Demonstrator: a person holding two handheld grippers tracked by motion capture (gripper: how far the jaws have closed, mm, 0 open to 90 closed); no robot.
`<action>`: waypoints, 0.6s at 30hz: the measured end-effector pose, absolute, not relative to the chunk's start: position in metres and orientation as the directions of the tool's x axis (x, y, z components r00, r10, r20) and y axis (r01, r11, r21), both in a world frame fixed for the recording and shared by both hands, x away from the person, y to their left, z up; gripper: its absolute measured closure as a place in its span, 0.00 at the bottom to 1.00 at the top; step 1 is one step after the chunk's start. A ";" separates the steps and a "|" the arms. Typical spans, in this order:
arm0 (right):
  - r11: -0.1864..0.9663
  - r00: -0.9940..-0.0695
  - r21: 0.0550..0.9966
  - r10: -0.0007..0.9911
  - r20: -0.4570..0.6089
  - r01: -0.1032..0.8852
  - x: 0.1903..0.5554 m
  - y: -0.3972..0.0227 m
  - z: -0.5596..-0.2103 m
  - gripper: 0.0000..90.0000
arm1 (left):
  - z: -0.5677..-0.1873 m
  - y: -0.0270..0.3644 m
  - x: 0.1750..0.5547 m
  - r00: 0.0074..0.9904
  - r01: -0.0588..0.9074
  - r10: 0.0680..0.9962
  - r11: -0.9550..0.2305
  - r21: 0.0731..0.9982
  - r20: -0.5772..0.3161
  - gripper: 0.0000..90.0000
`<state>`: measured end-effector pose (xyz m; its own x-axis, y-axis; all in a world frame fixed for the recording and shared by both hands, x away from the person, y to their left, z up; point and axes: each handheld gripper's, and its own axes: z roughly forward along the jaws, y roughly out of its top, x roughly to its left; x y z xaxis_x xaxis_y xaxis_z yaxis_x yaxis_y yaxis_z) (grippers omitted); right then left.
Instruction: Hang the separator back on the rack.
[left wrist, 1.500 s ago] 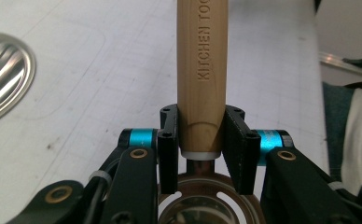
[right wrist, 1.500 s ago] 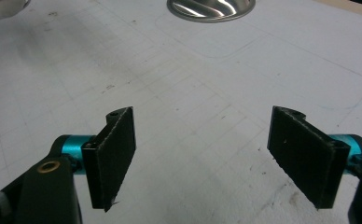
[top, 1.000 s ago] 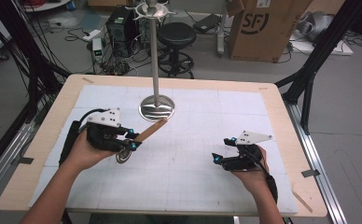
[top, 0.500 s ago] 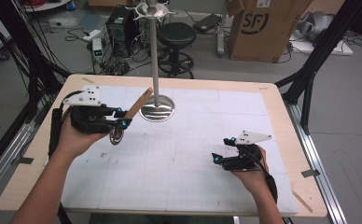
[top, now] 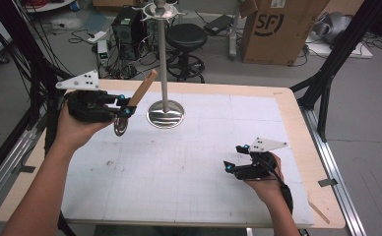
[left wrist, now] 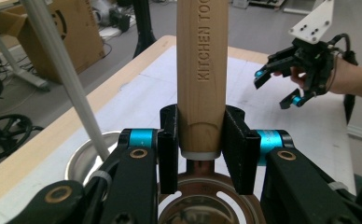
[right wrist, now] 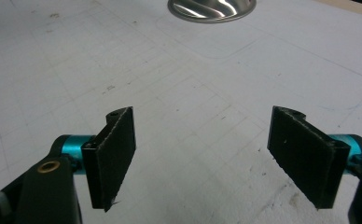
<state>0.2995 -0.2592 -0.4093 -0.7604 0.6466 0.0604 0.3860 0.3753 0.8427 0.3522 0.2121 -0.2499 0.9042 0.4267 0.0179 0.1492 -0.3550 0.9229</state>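
**Left gripper lifts a wooden-handled utensil beside a metal stand; right gripper rests released**

The left gripper, held in the person's left hand, is clenched on a kitchen utensil, raised over the left rear part of the desk. In the left gripper view its two black jaws press both sides of the wooden handle, just above where the handle joins the metal end. The handle bears the stamped words "KITCHEN TOO", the rest out of frame. From the high view the handle tilts up and to the right, and the round metal end hangs below the jaws, clear of the white gridded mat.

Just right of the utensil stands a metal stand: a thin upright pole rising from a round shiny base on the mat, with hooks at its top.

The right gripper, in the person's right hand, sits low at the right front of the mat, well apart from the stand. Its jaws are spread wide with nothing between them.

Beyond the desk are a cardboard box, a black stool and cables on the floor.
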 end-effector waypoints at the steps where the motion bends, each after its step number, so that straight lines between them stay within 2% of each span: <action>1: 0.374 -0.761 0.843 0.646 0.061 0.386 0.299 -0.259 -0.409 0.25 | -0.247 0.213 0.354 0.904 0.150 0.427 -0.352 0.924 0.016 0.77; 18: 0.374 -0.760 0.841 0.647 0.065 0.391 0.299 -0.260 -0.409 0.25 | -0.217 0.227 0.388 0.906 0.147 0.423 -0.330 0.932 0.007 0.77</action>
